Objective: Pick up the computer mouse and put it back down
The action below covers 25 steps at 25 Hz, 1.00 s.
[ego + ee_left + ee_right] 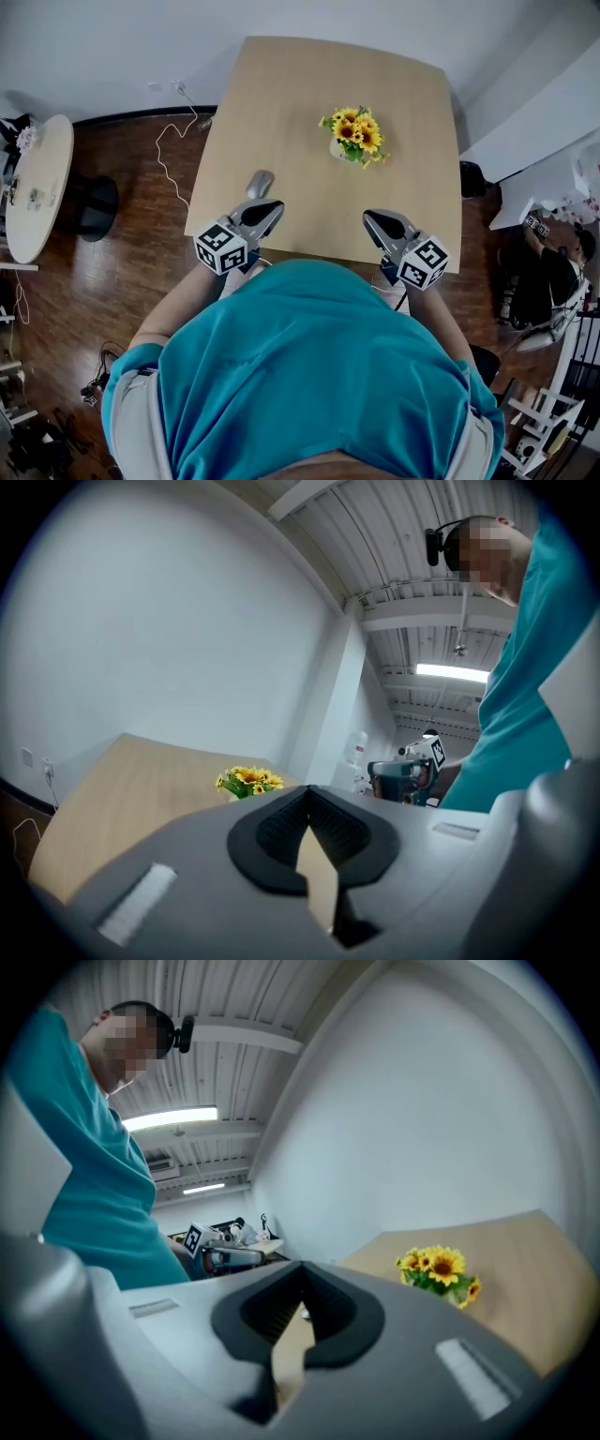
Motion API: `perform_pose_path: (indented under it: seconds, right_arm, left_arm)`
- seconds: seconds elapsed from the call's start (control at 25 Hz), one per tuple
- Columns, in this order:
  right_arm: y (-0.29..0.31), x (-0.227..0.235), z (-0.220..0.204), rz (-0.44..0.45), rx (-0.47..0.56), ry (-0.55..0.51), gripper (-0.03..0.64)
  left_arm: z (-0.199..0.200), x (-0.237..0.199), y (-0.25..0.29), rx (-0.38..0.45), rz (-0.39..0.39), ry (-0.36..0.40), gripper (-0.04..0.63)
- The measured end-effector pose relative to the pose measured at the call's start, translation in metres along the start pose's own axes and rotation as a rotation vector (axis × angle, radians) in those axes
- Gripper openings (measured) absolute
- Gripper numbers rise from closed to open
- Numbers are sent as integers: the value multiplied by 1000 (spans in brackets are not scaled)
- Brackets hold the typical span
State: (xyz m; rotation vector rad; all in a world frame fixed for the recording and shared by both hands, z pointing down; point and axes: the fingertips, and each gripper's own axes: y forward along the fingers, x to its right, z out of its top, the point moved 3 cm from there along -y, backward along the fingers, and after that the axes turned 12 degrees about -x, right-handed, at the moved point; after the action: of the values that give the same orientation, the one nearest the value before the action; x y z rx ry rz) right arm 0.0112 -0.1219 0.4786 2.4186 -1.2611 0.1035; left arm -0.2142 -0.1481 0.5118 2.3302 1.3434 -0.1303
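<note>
Item: computer mouse (260,183), grey, lying flat on the bench (309,84), near its front left part and apart from every other thing; nothing grips it.

Left tool (270,208): tip just behind the mouse and not seen to touch it; in the left gripper view its jaws (308,794) are drawn together at the tip with nothing between them, only bench surface showing through the slit behind the pads; marker cube at the rear, over the bench's near edge.

Right tool (373,217): over the front right part of the bench, well apart from the mouse; jaws likewise closed and empty in the right gripper view (302,1274).

Sunflowers (354,134): small yellow bunch with green leaves, upright near the middle of the bench, beyond both tools.

Bench: pale wood, rounded corners, otherwise bare.

Surroundings: dark wooden floor (141,262); white cable (173,141) trailing on the floor left of the bench; round side table (37,183) at far left; person's teal shirt (319,375) filling the foreground.
</note>
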Motion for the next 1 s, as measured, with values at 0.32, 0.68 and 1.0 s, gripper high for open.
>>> perform_pose_path:
  seconds: [0.32,0.68,1.0]
  right_arm:
    - [-31,6,-19,-20,-19,17,2]
    - [-37,-6,-21,-117,-54,62,2]
    - [-113,26,-44,-176,-48,84,2]
  left_arm:
    - [-4,26,7,34,7,-23,6]
    - [-6,24,8,9,-97,52,5]
    - [-14,74,61,-16,-116,67,5]
